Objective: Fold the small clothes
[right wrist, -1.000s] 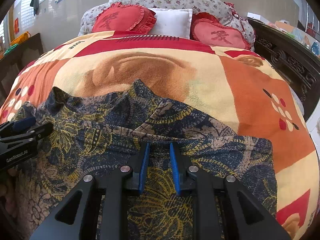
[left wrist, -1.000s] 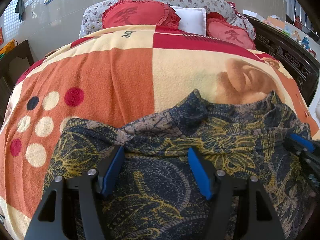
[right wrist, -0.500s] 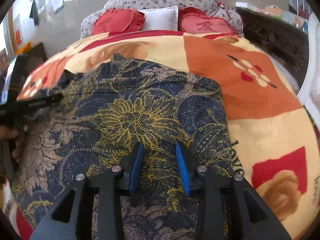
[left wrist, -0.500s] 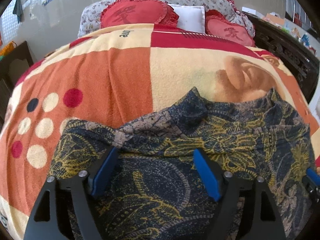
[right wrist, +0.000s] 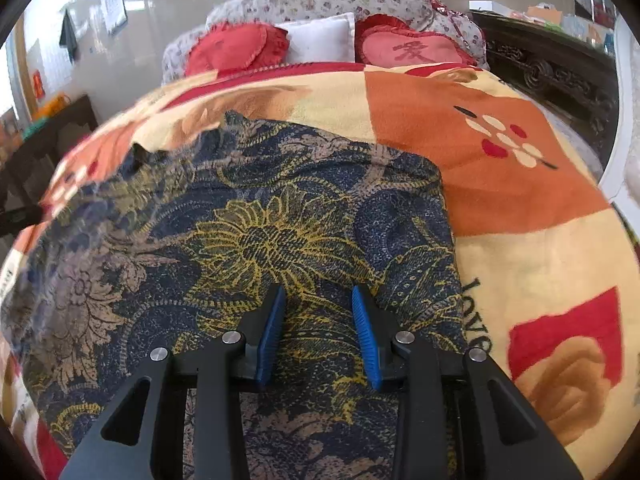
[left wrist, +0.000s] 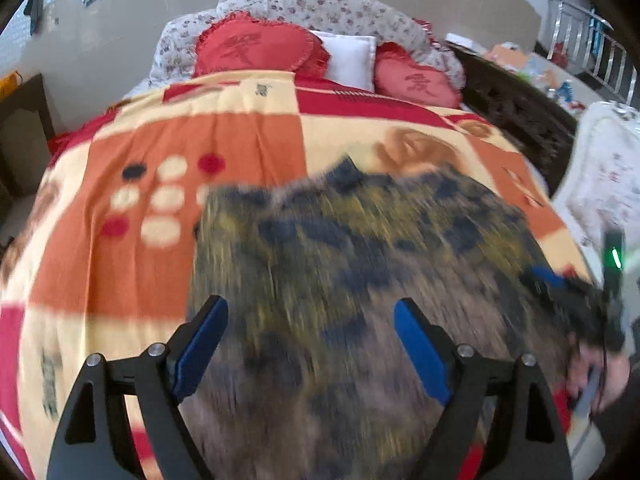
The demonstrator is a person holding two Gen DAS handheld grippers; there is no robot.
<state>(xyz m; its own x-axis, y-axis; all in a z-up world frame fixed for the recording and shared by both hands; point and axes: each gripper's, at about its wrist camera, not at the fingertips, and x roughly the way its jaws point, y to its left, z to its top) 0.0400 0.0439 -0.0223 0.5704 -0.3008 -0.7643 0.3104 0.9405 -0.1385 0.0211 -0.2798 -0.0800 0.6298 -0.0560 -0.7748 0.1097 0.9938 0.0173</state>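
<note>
Navy-and-gold floral garment (right wrist: 256, 240) lies spread on the bed.

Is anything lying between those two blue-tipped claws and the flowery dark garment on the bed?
Nothing visible. The garment lies spread on the blanket, with the open right gripper and open left gripper directly over bare cloth. The left view is blurred.

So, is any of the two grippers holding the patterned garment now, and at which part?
Nothing is held. The left gripper and the right gripper both stand open above the garment, with no cloth pinched between the fingers.
</note>
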